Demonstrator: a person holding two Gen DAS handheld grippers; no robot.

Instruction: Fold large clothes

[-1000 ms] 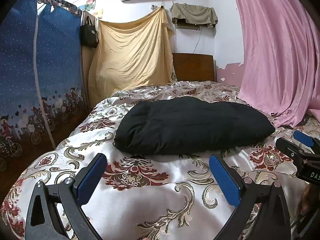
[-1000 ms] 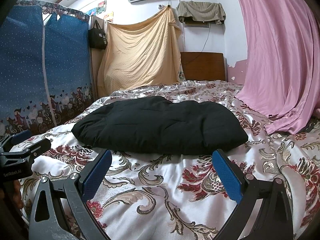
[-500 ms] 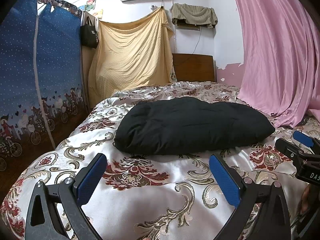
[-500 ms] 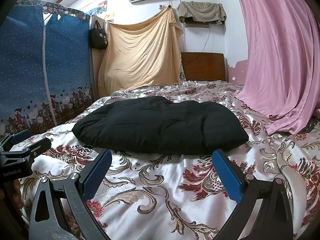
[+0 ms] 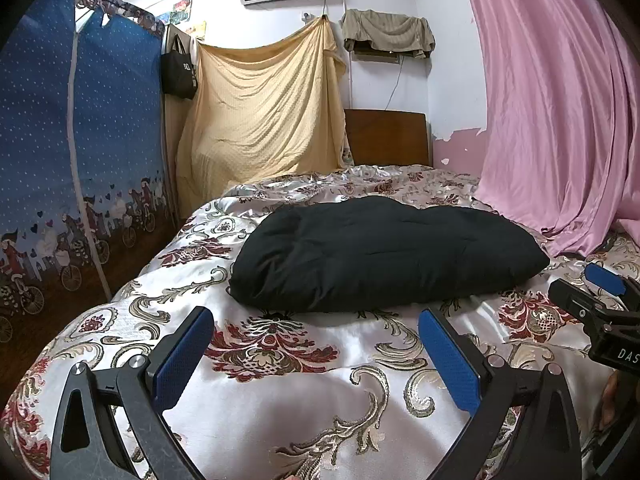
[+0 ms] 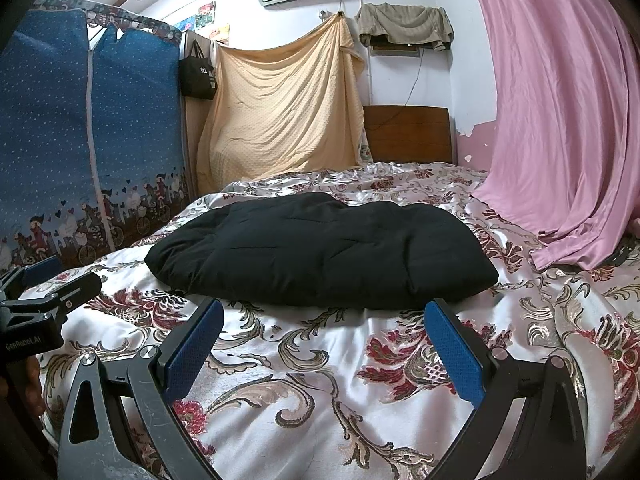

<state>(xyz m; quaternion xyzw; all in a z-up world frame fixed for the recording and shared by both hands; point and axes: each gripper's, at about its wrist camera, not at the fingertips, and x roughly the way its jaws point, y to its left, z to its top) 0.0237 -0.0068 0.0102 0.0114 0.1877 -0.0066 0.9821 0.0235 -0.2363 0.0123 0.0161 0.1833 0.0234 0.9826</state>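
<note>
A thick black padded garment [image 5: 380, 252] [image 6: 320, 256] lies folded into a bundle on the middle of the bed. My left gripper [image 5: 316, 344] hovers over the bedspread in front of its near edge, open, nothing between the blue pads. My right gripper [image 6: 324, 336] is also open and empty, just short of the bundle's near edge. Each gripper shows in the other's view: the right one [image 5: 600, 300] at the right border, the left one [image 6: 44, 296] at the left border. Neither touches the garment.
The bed [image 5: 304, 392] wears a shiny white spread with red and gold flowers. A blue fabric wardrobe [image 5: 72, 168] stands left, a yellow sheet [image 5: 260, 120] hangs behind, a pink curtain [image 5: 560, 120] drapes onto the bed's right side. A wooden headboard [image 5: 386, 136] is at the back.
</note>
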